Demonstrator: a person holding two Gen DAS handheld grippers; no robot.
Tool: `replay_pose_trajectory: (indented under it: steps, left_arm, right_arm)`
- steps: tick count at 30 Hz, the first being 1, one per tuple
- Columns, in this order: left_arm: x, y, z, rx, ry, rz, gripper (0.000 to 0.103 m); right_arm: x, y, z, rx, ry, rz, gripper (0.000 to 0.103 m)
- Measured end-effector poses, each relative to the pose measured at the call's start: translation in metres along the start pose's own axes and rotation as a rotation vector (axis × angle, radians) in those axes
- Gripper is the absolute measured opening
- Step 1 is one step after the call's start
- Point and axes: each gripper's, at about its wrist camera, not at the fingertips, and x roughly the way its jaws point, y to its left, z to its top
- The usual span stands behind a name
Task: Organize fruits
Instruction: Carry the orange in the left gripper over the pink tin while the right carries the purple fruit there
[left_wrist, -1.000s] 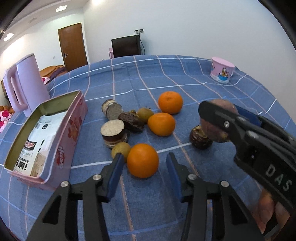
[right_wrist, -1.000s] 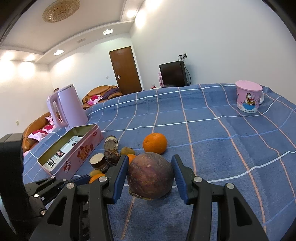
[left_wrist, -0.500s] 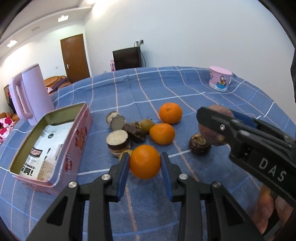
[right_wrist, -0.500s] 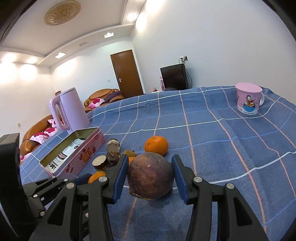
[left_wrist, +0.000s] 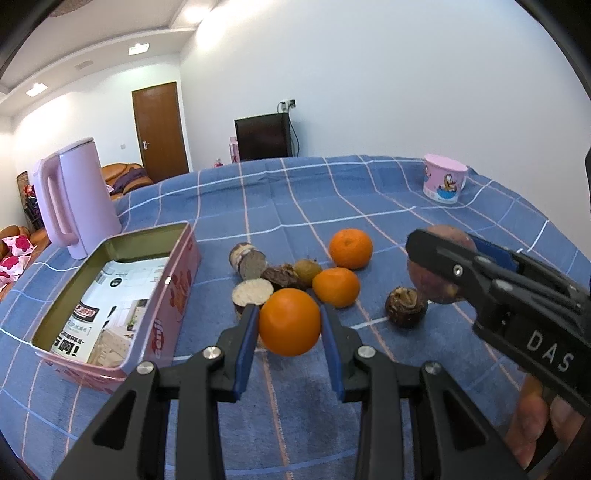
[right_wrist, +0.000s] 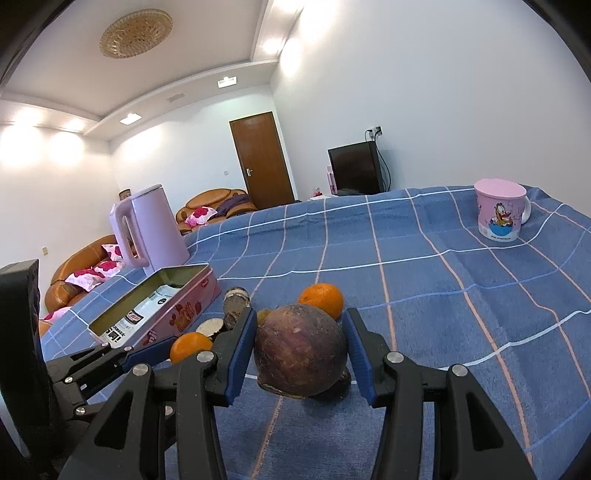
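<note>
My left gripper (left_wrist: 289, 325) is shut on an orange (left_wrist: 289, 322) and holds it above the blue checked cloth. My right gripper (right_wrist: 300, 349) is shut on a big purple-brown round fruit (right_wrist: 300, 349), held off the table; it also shows in the left wrist view (left_wrist: 439, 269). Two more oranges (left_wrist: 351, 248) (left_wrist: 336, 287), a small green-brown fruit (left_wrist: 307, 268), cut brown pieces (left_wrist: 248, 259) (left_wrist: 253, 291) and a dark round fruit (left_wrist: 405, 310) lie on the cloth. An open pink tin (left_wrist: 173, 295) stands left of them.
A lilac kettle (left_wrist: 75, 201) stands behind the tin at the far left. A pink cartoon mug (left_wrist: 443, 182) stands at the far right of the table. The tin holds a printed packet (left_wrist: 110, 291). The table's near edge is just below both grippers.
My left gripper closed on the orange and lifted it off the cloth. My right gripper kept its hold on the purple-brown fruit and rose slightly.
</note>
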Motion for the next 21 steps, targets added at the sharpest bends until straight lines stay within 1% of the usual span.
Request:
replay_pose_trajectory:
  steps: [10, 21]
  left_arm:
    - [-0.012, 0.002, 0.003, 0.005, -0.076, 0.033, 0.035]
    - [-0.021, 0.011, 0.007, -0.021, -0.127, 0.062, 0.035]
  right_arm:
    - [-0.004, 0.001, 0.0, -0.01, -0.029, 0.015, 0.05]
    - [-0.008, 0.004, -0.001, -0.025, -0.059, 0.028, 0.05]
